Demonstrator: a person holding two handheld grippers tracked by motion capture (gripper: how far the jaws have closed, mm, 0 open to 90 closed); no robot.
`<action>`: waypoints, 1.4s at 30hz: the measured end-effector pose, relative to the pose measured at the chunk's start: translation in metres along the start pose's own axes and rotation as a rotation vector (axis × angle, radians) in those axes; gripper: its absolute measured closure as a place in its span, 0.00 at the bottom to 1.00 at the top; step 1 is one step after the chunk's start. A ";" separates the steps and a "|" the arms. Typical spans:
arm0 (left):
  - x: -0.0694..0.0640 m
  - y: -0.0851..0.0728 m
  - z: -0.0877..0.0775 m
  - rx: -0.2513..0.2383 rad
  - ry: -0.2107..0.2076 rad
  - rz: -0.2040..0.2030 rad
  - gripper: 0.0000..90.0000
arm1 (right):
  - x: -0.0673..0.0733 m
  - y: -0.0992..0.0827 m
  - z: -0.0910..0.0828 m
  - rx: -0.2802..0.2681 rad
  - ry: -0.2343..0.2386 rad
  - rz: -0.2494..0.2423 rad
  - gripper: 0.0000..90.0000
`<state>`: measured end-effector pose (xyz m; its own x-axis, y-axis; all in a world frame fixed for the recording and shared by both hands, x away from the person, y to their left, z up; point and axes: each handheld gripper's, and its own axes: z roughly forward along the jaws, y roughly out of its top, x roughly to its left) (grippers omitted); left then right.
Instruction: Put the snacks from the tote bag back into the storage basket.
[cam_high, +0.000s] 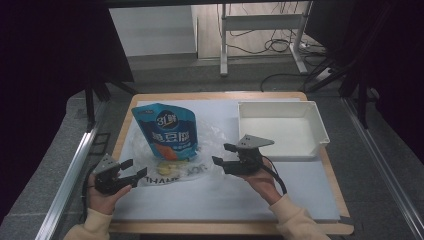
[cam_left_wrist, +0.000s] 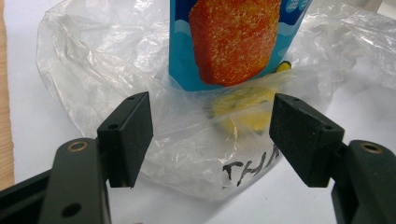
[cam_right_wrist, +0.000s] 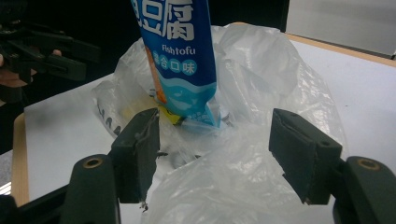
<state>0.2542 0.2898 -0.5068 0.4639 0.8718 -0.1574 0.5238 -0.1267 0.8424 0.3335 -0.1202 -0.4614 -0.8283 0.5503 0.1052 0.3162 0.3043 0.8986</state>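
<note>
A blue fish tofu pouch (cam_high: 166, 130) stands upright in a crumpled clear plastic bag (cam_high: 212, 137) on the white mat. A yellow item (cam_high: 168, 166) lies inside the bag at the pouch's foot. My left gripper (cam_high: 134, 170) is open at the bag's near left edge, its jaws either side of the printed plastic (cam_left_wrist: 205, 154). My right gripper (cam_high: 224, 153) is open at the bag's right side, jaws apart around loose plastic (cam_right_wrist: 219, 182), with the pouch (cam_right_wrist: 180, 56) just beyond. The left gripper (cam_right_wrist: 74, 58) also shows far left in the right gripper view.
An empty white tray (cam_high: 320, 127) sits at the table's back right, close behind my right gripper. The white mat (cam_high: 225, 195) covers the wooden table (cam_high: 122, 135). A metal rail (cam_high: 70, 170) runs along the left side.
</note>
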 end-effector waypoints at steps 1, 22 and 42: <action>0.001 0.001 0.000 0.001 0.001 0.000 0.34 | 0.001 0.003 0.001 -0.003 0.003 0.002 0.38; 0.002 0.004 -0.002 0.004 -0.005 -0.015 0.33 | 0.007 0.038 0.010 -0.071 0.029 0.022 0.38; 0.001 0.005 -0.002 0.006 -0.008 -0.010 0.33 | 0.004 0.059 0.031 -0.070 0.045 0.042 0.42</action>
<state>0.2560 0.2914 -0.5019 0.4644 0.8691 -0.1706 0.5330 -0.1204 0.8375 0.3635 -0.0764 -0.4208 -0.8352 0.5257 0.1612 0.3195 0.2254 0.9204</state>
